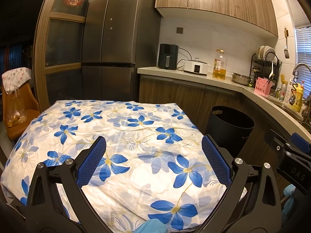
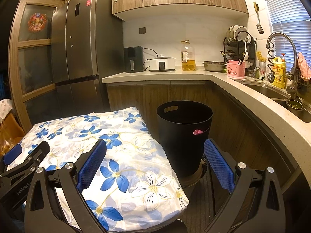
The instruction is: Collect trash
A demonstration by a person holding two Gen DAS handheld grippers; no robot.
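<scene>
A black trash bin (image 2: 184, 136) stands on the floor to the right of a table covered with a white cloth with blue flowers (image 2: 108, 155). Something pink (image 2: 197, 131) shows through the bin's handle hole. In the left wrist view the bin (image 1: 231, 126) sits past the table's right edge. My left gripper (image 1: 154, 149) is open and empty above the cloth (image 1: 126, 136). My right gripper (image 2: 155, 151) is open and empty, over the table's right edge and in front of the bin. No loose trash shows on the cloth.
A kitchen counter (image 2: 252, 104) curves along the right with a sink (image 2: 281, 95), dish rack (image 2: 239, 44), oil bottle (image 2: 187, 58) and appliances. A fridge (image 1: 116, 38) stands behind the table. An orange chair (image 1: 17, 112) with a plastic bag stands at the left.
</scene>
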